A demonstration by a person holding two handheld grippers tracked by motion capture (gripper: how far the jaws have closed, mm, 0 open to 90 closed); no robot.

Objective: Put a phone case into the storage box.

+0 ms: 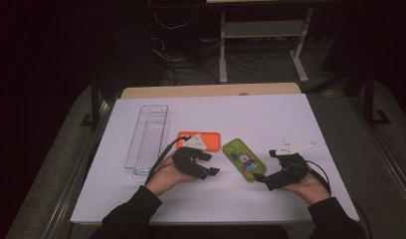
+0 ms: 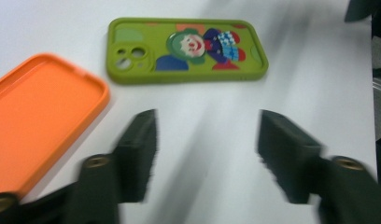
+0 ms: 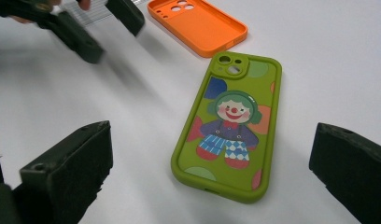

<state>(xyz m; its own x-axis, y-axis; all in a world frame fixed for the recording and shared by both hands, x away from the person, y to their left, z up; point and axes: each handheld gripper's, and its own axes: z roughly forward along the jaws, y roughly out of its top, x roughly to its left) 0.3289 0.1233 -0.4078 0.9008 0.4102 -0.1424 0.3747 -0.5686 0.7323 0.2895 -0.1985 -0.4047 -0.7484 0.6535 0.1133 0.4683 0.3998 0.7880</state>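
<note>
Two phone cases lie on the white table [image 1: 270, 199] between the grippers, with a clear tray [image 1: 147, 142] at nine o'clock of them. The orange case [image 1: 211, 138] lies hollow side up; the green case [image 1: 244, 159], printed with a clown, lies at three o'clock of it, apart from it. The right gripper [image 3: 212, 175] has its jaws spread wide, empty, the green case's near end on the table between them, untouched. The left gripper [image 2: 207, 140] is also wide open and holds nothing, with bare table between its jaws. The high view alone shows the tray whole; the right gripper view shows the orange case's camera holes.
</note>
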